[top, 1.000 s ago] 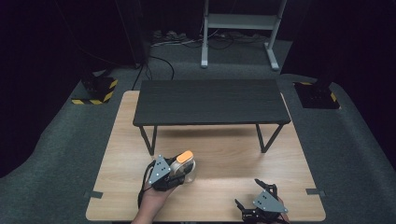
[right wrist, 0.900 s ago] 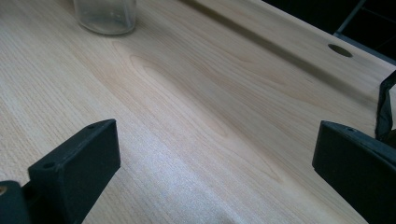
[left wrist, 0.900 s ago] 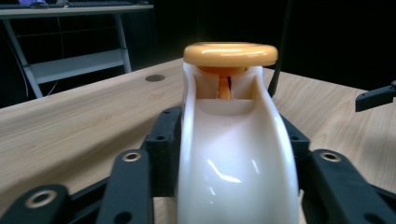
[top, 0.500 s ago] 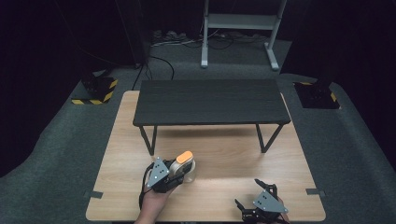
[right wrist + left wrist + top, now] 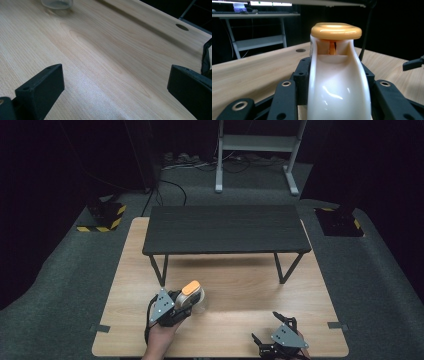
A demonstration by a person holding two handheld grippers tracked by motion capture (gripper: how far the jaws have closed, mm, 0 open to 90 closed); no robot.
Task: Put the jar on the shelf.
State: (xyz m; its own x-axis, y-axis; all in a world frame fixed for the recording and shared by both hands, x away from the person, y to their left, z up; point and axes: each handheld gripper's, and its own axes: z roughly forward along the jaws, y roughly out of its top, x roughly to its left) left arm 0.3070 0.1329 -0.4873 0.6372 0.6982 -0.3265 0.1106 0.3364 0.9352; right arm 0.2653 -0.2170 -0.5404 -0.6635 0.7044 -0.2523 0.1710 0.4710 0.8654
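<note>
Two grippers near edge: left gripper (image 5: 184,306) clamped on white orange-capped bottle (image 5: 337,75); right gripper (image 5: 278,332) jaws wide, nothing held.

we see the left gripper (image 5: 186,306) as a black body topped by a grey three-cornered plate dotted with small dark marks, and a black cable loops back from it beside the hand (image 5: 159,338). up close, its jaws are matte black links with round metal-ringed pivot holes and smaller screw holes along their faces. the right gripper (image 5: 280,325) carries the same grey three-cornered plate on a black frame of angular, spiky-looking links. its jaws show as flat, blunt black blocks with squared edges and a small hole near the base of one.
</note>
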